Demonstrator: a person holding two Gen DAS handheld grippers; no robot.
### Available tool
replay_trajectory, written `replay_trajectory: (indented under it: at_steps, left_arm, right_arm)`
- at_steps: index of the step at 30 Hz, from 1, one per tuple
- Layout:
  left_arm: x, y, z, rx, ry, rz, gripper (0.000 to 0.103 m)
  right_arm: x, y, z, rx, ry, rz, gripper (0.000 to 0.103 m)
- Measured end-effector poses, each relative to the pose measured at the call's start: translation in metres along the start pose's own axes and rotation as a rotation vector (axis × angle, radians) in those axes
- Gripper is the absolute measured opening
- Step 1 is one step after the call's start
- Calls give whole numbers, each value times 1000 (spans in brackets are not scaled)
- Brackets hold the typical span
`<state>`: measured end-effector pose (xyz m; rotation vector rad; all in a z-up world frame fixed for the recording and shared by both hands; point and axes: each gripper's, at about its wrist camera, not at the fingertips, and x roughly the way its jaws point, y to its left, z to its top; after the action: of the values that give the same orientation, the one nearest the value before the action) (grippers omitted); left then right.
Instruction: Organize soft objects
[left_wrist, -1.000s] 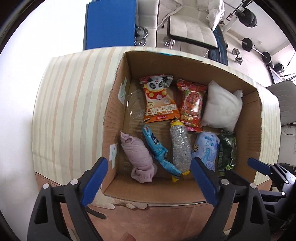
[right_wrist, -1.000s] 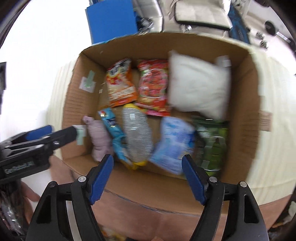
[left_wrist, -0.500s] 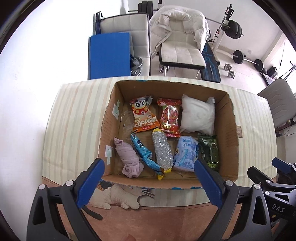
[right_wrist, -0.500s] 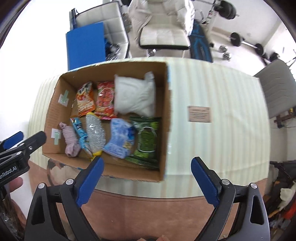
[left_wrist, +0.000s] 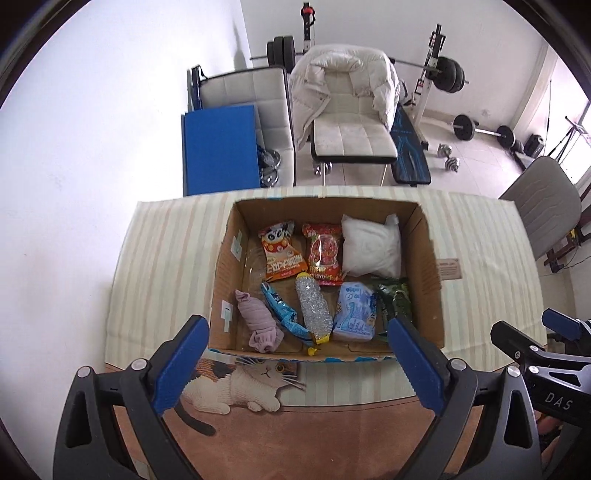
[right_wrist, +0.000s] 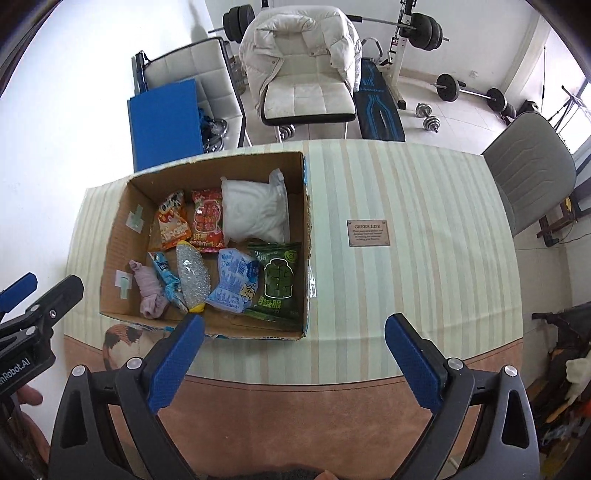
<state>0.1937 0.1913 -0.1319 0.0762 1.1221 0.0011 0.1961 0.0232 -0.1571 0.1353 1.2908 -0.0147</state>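
Observation:
An open cardboard box (left_wrist: 430, 280) (right_wrist: 110, 273) sits on the striped table. Inside lie a white pillow pack (left_wrist: 371, 245) (right_wrist: 255, 210), an orange snack bag (left_wrist: 280, 253), a red snack bag (left_wrist: 323, 254), a pink rolled cloth (left_wrist: 260, 321) (right_wrist: 149, 290), a blue wrapper (left_wrist: 280, 314), a silver glitter pouch (left_wrist: 314, 308) (right_wrist: 192, 277), a light blue pack (left_wrist: 354, 312) (right_wrist: 234, 282) and a green pack (left_wrist: 397, 301) (right_wrist: 277, 280). My left gripper (left_wrist: 297, 330) is open and empty, held back above the box's near wall. My right gripper (right_wrist: 293, 326) is open and empty over the table right of the box.
The table (right_wrist: 406, 258) has a striped cloth with a cat print (left_wrist: 240, 384) at its near edge and a small label plaque (right_wrist: 367, 232). A grey chair (right_wrist: 532, 181) stands at the right. A white armchair (left_wrist: 347, 122), a blue board (left_wrist: 219, 147) and gym weights stand behind.
Both grippers have pulled back and up from the box, so the box looks smaller and farther. The right gripper has also shifted right. The items in the box have not moved.

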Motion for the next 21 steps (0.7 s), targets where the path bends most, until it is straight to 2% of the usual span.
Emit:
replay_trajectory:
  at_steps: [5,11,21]
  left_arm:
    - [-56,-6,-6,-26,-81,-20,99]
    - [-108,-14,-11,-24,-141,-50,99]
    - [-165,-15,-24,-47,-191,-66,99]
  right_arm:
    - [-65,-6,-11,-2,-101,17,100]
    - [-139,-8,-23,-34,-240,-24,100]
    - [-212,-10,-54,-75,-310,-25,100]
